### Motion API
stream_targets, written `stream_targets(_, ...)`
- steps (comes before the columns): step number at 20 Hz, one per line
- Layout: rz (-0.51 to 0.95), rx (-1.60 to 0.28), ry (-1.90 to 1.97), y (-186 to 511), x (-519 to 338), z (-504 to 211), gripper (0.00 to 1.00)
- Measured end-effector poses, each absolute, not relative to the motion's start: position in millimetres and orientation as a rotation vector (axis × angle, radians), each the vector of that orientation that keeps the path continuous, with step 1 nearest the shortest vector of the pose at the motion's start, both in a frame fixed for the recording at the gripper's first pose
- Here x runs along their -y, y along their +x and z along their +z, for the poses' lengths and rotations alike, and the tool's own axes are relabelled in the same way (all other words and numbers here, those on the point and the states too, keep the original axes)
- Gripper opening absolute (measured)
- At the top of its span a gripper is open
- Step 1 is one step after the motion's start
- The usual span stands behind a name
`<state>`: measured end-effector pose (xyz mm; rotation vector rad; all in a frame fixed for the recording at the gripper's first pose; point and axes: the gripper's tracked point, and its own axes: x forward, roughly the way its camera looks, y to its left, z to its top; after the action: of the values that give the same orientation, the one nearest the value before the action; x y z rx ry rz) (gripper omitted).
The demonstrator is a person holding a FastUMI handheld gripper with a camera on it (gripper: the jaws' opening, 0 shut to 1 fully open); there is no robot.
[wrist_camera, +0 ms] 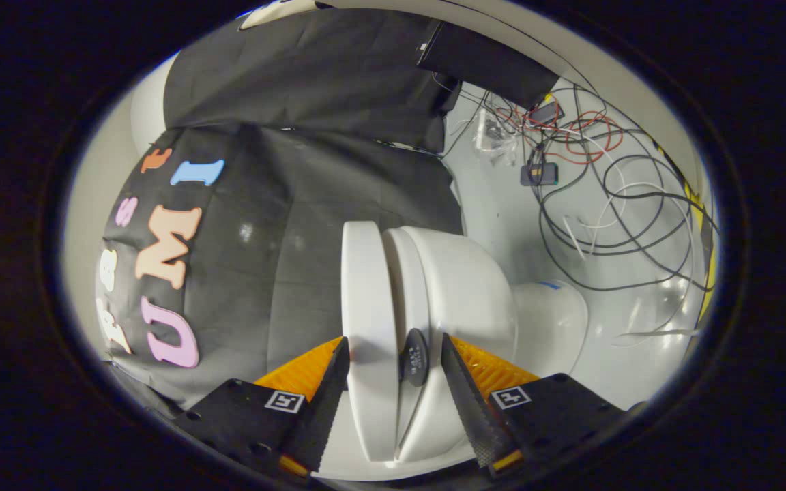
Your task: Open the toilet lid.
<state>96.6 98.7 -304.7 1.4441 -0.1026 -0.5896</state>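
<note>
We saw gripper [393, 382] spread wide, holding nothing; lid [368, 320] and seat [400, 286] edges sat between fingers, dark bumper [414, 356] wedged between the two. Bowl [464, 286] lay beyond. Cables [604, 184] tangled on floor [502, 211], well apart.

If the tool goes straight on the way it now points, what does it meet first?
Probably the toilet lid: its edge and a black bumper sit between the open tool's fingers, the left finger beside it. Contact is unclear.
</note>
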Motion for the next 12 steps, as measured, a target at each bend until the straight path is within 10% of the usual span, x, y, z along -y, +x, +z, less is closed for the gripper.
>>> stream_targets(5, -0.571, 0.102, 1.427, 101, -96, -300, 0.84)
stream_targets(12, -0.513, 0.131, 1.477, 102, -96, -297, 0.59)
